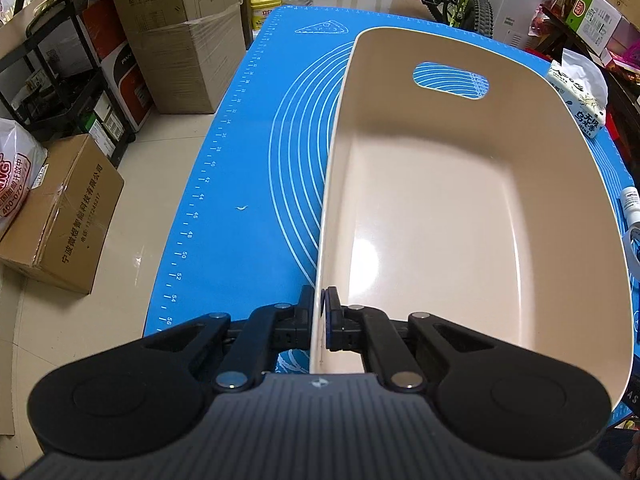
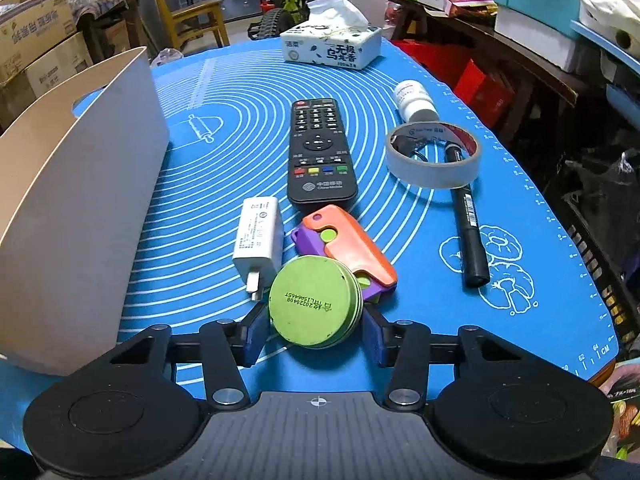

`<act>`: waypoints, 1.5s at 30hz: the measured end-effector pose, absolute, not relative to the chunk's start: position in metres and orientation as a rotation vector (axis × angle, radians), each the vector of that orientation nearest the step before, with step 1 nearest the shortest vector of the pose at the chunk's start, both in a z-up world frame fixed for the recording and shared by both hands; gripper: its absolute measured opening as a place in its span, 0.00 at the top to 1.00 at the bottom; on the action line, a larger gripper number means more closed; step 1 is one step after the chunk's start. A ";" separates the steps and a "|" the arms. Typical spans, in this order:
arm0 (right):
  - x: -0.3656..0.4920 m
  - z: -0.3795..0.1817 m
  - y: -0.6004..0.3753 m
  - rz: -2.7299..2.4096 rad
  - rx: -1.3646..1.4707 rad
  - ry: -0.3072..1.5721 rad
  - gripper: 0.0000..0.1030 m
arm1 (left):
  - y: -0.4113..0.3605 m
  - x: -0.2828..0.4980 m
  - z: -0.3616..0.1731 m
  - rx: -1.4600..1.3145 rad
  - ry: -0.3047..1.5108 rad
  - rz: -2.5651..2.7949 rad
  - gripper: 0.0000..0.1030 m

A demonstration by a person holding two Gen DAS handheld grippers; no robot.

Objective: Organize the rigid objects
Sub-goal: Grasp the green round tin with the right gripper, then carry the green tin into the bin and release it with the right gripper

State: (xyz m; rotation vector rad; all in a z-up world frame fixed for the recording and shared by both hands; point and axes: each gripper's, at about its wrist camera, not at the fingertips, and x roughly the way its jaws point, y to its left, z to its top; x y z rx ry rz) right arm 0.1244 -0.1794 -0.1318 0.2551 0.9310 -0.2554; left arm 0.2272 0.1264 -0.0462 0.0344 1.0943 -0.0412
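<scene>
Left gripper (image 1: 320, 312) pinches the near rim of the beige bin (image 1: 460, 220), which stands on the blue mat (image 1: 240, 184). Right gripper (image 2: 316, 330) clamps the green tin (image 2: 312, 300) just above the mat; beyond lie charger (image 2: 259, 236), remote (image 2: 320, 152), tape roll (image 2: 434, 156).

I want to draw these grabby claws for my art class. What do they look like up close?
Both look alike. The left gripper and right gripper each have black jointed linkage bars with shiny silver pins, two big round black discs at the sides, and a grey ribbed body bearing a small white crosshair mark. The blue finger pads are flat rectangles. No cables or sleeves show.
</scene>
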 end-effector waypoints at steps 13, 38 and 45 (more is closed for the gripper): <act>0.121 -0.135 -0.174 -0.257 0.213 0.897 0.47 | 0.125 0.227 -0.047 0.029 1.098 -0.041 0.94; 0.135 -0.041 -0.145 -0.147 0.135 0.641 0.47 | 0.127 0.226 -0.049 0.023 1.098 -0.051 0.95; 0.173 -0.006 -0.110 -0.028 0.089 0.601 0.47 | 0.127 0.226 -0.049 0.023 1.097 -0.051 0.95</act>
